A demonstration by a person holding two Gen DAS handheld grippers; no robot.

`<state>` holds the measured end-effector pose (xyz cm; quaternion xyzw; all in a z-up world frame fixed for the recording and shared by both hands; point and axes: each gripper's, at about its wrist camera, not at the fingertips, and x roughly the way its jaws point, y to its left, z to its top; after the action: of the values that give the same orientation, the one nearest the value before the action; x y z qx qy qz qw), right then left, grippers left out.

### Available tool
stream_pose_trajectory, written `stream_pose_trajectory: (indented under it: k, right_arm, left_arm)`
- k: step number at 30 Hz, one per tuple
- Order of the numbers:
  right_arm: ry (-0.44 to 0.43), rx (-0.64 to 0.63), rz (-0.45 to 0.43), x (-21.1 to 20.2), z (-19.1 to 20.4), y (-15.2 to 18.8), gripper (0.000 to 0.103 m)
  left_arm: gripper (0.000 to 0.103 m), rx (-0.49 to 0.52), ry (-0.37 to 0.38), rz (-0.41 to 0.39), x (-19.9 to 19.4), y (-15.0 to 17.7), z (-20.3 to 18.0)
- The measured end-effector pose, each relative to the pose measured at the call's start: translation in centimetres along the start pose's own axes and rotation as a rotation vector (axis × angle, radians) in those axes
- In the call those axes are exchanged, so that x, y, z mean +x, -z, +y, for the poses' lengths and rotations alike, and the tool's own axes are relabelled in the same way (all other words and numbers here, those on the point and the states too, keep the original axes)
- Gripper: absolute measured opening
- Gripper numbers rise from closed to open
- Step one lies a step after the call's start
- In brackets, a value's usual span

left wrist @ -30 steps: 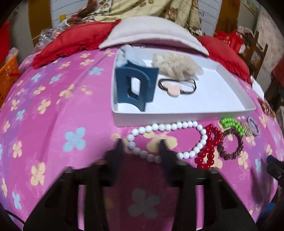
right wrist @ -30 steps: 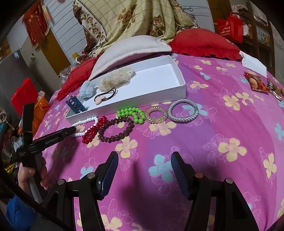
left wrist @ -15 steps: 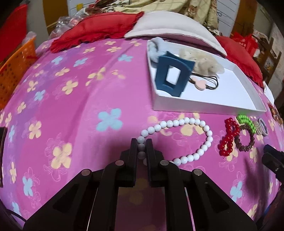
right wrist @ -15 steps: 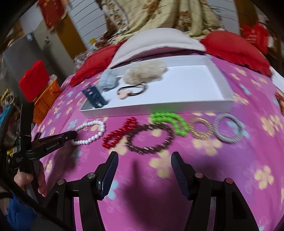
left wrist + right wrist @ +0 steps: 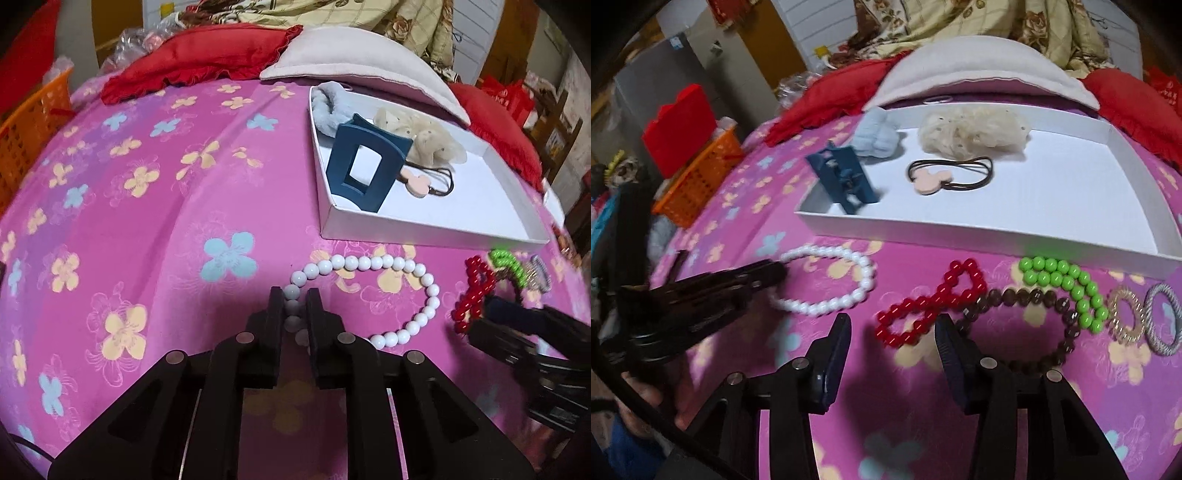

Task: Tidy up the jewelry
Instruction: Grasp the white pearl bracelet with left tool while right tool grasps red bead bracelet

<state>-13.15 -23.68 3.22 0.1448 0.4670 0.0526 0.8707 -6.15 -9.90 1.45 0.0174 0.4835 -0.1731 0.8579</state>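
**Q:** What is recorded of the left claw (image 5: 295, 295)?

**A:** It is closed narrowly on the near-left end of the white bead bracelet (image 5: 391, 264), with three or four beads seen pinched between its fingers. The rest of the loop is laid on the pink floral bedspread (image 5: 147, 192), its long axis stretched away to the right of the claw. No lift is evident; the beads appear to rest on the cloth.

**Q:** And the right claw (image 5: 891, 326)?

**A:** It is held wide, with nothing between its fingers. The red bead bracelet (image 5: 932, 301) is found directly ahead, its near end lying in the gap. That piece is judged to be the right claw's, the white one the left's.

**Q:** Where is the destination?

**A:** The white tray (image 5: 424, 230) is set just beyond the bracelets, far and to the right of the left claw. A lift followed by a short carry forward and right is judged necessary.

**Q:** What is counted?

**A:** Outside the tray, six rings in a row: white, red, one brown bead bracelet (image 5: 1030, 295), one green bead bracelet (image 5: 1067, 282), one gold ring (image 5: 1124, 314) and one silver ring (image 5: 1161, 319). Inside the tray, four items: one blue hair claw clip (image 5: 364, 168), one pale blue scrunchie (image 5: 328, 110), one cream scrunchie (image 5: 973, 127) and one hair tie (image 5: 951, 175) with a pink charm.
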Motion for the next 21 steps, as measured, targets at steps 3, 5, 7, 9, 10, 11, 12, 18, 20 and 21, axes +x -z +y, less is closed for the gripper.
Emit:
stream_pose_trajectory:
  k: [3,5,7,9,10,11,12,18,20,21]
  right_arm:
    - [0.013,0.013,0.007,0.8,-0.1,-0.8,0.046]
    - [0.045,0.013,0.01,1.3,0.0,-1.4,0.046]
    - [0.097,-0.006,0.017,1.8,0.5,-1.8,0.046]
    - [0.156,-0.04,0.03,2.2,1.3,-2.2,0.04]
    - [0.188,-0.053,0.033,2.4,1.5,-2.4,0.032]
    - [0.204,-0.057,0.033,2.5,1.5,-2.6,0.028]
    - [0.207,-0.054,0.034,2.5,1.4,-2.7,0.019]
    - [0.098,0.031,0.008,1.0,-0.4,-2.7,0.008]
    - [0.077,0.034,-0.011,0.2,-0.5,-2.6,0.008]
    - [0.071,0.032,-0.02,-0.3,-0.5,-2.5,0.008]
  left_arm:
    - [0.013,-0.051,0.052,0.011,0.1,-0.3,0.9]
    - [0.013,-0.068,0.068,0.012,0.1,-0.4,1.1]
    - [0.013,-0.066,0.07,0.009,0.1,-0.4,1.0]
    - [0.012,-0.042,0.07,0.014,0.0,-0.3,0.4]
    - [0.011,-0.03,0.071,0.018,0.0,-0.2,0.1]
    - [0.008,-0.024,0.073,0.022,0.1,-0.2,0.0]
    - [0.008,-0.018,0.076,0.024,0.0,-0.2,-0.1]
    - [0.008,-0.038,0.161,-0.025,-1.7,-0.3,0.2]
    - [0.008,-0.041,0.198,-0.056,-2.7,-0.4,0.2]
    - [0.008,-0.04,0.211,-0.07,-3.1,-0.4,0.1]
